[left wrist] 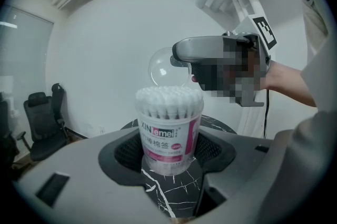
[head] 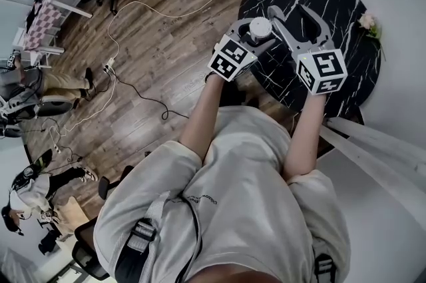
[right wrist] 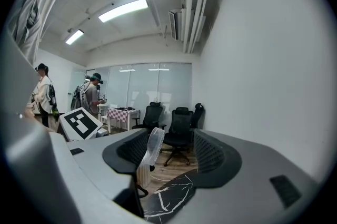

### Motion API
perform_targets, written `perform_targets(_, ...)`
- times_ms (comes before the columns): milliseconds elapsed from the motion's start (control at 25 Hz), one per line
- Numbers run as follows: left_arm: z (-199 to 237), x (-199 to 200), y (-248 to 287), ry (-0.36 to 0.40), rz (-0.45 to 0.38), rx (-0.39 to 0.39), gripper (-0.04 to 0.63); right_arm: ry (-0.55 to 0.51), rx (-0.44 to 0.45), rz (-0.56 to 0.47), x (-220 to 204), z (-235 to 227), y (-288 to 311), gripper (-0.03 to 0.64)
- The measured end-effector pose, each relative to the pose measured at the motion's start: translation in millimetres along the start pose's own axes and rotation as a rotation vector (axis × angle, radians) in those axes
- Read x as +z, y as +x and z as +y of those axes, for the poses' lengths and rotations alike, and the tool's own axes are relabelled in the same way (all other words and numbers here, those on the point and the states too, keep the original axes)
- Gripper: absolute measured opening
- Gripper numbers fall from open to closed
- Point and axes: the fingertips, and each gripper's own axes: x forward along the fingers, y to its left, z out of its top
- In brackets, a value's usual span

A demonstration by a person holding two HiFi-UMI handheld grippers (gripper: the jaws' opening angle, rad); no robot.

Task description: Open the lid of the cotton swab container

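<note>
**Two hand-held grippers on the tub: lid up, opening nearly done**

One tub, the cotton swab container point(left wrist: 169, 130), is being held upright near the edge of the black marble worktop point(head: 346, 2). It is being gripped by the left hand-held gripper point(left wrist: 169, 152), w/ jaws drawn in narrow & pads pressing on both its sides. The right hand-held gripper point(right wrist: 171, 149) is being carried wide, w/ nothing clamped. One of its jaws is being set against, or just beside, the clear lid point(left wrist: 164, 67); actual contact can't be told.

Step in hand, as judged: the opening is being finished. The lid is standing on edge at the tub's far rim, approx. upright, & the mouth is being left uncovered. Whether the lid is joined there by a hinge can't be told.

Next move, prob.: the lid is to be tipped further back or simply left. The right jaws would then be drawn off w/o the tub being knocked. A firm left grip is being called for, since the tub looks tall & light & is standing close to the worktop edge.

Look of the tub: round, clear plastic, tapering slightly to the base. It is being filled to the rim by white swabs point(left wrist: 169, 97), tips up & tightly packed. A white & pink label point(left wrist: 158, 136) is running round the middle.
</note>
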Motion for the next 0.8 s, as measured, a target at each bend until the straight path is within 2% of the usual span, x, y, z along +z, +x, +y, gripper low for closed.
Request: perform_targets(800, -12, 2, -10, 0.025, -0.018, -0.004, 0.267, 0.048, -0.087, 0.034, -23, -18, -17, 0.296)
